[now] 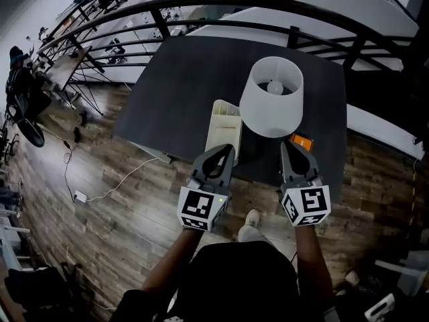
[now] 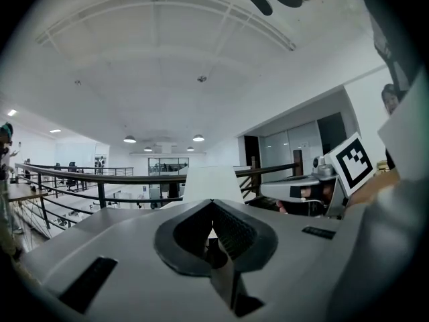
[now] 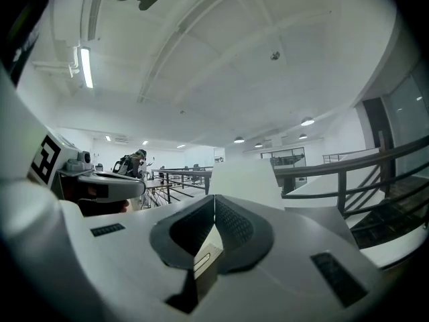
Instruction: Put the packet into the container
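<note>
In the head view a small orange packet (image 1: 303,141) lies on the dark table (image 1: 174,92) near its front edge, partly hidden behind my right gripper (image 1: 285,145). A cream rectangular container (image 1: 223,127) stands to its left, just beyond my left gripper (image 1: 230,147). Both grippers hover side by side at the table's front edge and point across it. The left gripper's (image 2: 212,202) jaws meet at the tip with nothing between them. In its own view the right gripper (image 3: 214,197) is likewise shut and empty.
A white lamp shade (image 1: 271,96) stands on the table just behind the packet and the container, and rises ahead of the jaws as a white shape (image 2: 213,183) (image 3: 244,178). A black railing (image 1: 221,25) runs behind the table. Wooden floor (image 1: 120,206) lies below.
</note>
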A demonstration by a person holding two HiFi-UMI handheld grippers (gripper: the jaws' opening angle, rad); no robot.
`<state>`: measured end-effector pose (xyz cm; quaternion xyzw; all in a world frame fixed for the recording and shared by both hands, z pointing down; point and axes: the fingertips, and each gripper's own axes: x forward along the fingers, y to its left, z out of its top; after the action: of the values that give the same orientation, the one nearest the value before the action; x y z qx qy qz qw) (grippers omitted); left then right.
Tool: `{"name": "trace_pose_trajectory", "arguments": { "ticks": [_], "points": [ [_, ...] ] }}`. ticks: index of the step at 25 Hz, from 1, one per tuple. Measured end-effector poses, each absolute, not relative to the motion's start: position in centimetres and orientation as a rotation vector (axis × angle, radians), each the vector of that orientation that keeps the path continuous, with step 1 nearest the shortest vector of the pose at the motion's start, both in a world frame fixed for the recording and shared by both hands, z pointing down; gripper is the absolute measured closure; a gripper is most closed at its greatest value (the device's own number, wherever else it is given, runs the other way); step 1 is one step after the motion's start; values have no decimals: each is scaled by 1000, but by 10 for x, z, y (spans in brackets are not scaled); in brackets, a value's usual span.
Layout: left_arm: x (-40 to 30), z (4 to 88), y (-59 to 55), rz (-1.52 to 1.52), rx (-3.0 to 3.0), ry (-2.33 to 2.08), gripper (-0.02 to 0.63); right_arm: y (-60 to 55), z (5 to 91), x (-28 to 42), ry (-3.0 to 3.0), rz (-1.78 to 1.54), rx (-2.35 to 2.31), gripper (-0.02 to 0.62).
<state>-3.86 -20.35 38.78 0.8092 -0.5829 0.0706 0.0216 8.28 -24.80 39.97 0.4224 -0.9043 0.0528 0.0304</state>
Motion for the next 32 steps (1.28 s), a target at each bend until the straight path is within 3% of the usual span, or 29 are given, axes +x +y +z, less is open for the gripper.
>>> {"name": "trace_pose_trajectory", "arguments": {
  "ticks": [15,32],
  "points": [
    [-37,399,-253,265,2513,-1774,598,-295,425,97,-2736,239,1370,590],
    [-50,410,-298,218,2756,-1340,598,-295,434,107,-2404,245,1801,590]
  ]
}}
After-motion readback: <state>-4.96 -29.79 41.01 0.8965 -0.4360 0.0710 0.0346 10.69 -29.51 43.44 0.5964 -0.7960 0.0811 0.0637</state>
